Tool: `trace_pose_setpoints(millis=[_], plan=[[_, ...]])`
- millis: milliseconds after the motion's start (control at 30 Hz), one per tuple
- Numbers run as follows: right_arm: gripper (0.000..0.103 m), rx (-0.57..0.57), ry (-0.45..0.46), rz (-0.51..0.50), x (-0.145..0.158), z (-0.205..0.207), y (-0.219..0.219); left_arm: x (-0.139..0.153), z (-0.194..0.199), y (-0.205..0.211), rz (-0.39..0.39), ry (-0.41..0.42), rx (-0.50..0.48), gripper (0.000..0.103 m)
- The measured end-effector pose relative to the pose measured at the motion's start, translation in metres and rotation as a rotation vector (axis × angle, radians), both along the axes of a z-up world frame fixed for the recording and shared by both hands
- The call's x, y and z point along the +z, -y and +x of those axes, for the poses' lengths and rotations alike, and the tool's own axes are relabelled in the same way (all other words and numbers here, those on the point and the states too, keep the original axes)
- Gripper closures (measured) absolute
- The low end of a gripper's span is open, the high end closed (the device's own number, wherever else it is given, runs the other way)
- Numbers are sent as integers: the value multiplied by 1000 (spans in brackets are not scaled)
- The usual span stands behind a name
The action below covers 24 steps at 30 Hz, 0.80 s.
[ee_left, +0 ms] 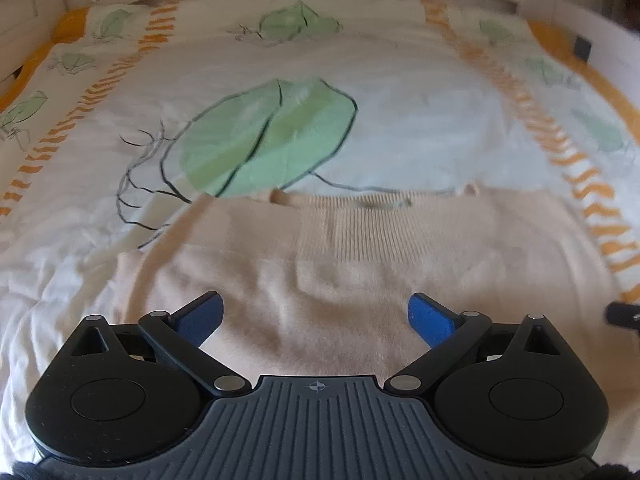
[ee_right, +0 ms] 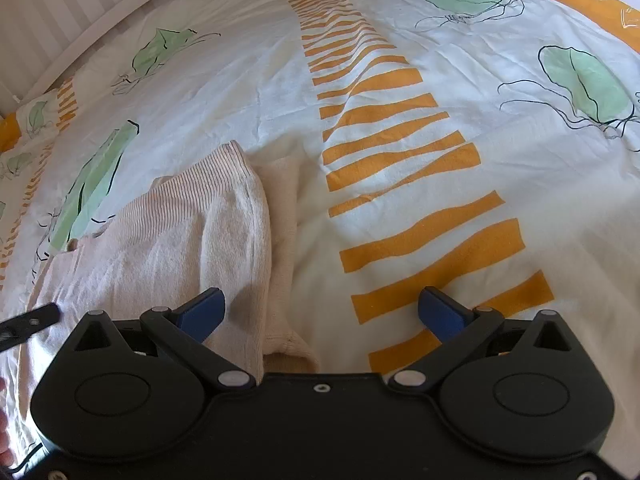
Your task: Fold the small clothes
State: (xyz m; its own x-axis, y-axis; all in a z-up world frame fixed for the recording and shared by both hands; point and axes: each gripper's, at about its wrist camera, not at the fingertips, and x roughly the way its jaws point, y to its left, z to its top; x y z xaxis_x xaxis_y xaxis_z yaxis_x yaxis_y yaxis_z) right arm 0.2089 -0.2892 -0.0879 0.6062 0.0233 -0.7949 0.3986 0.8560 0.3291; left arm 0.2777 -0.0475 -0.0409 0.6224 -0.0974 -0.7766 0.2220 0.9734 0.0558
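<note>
left gripper (ee_left: 316, 314): nearest the lens in the left wrist view; jaws spread wide, nothing between them; hovering over the near half of the sweater, blue pads (ee_left: 430, 318) clear of the knit.
right gripper (ee_right: 320, 310): nearest the lens in the right wrist view; jaws spread wide, empty; left pad over the sweater's right edge, right pad over bare duvet.
sweater (ee_left: 352, 264): small, pale peach knit, lying on the duvet cover (ee_left: 400, 112); body mostly flat, ribbed band (ee_left: 360, 224) at the far edge from the left gripper.
sweater, right side: seen from the right wrist, a folded or bunched sleeve layer (ee_right: 224, 216) lying over the body, ribbed cuff at the far end, a second strip of knit just beside it toward the orange stripes (ee_right: 404, 160).
handling, judged: light, soft, limp; no stiffness to hold a crease unaided; fuzzy surface likely to grip the pads well, low slip risk; not fragile, though loose knit could stretch or snag if dragged.
where to take hold, judged: pinch at edges or corners, ribbed band and cuff firmest; take a single layer cleanly, both corners lifted together to keep the fold square.
bedding under sweater: soft and wrinkled; deep pinch risks catching the duvet cover along with the knit.
left view: blurred, fine detail uncertain.
</note>
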Motion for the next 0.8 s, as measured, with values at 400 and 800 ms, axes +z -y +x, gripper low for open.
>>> trace_pose_setpoints(millis=[400, 800], plan=[[0, -17, 2, 28, 1, 0, 3, -15, 11, 7, 36, -11, -6, 3], [0, -18, 59, 116, 1, -9, 10, -31, 61, 21, 29, -115, 47, 1]])
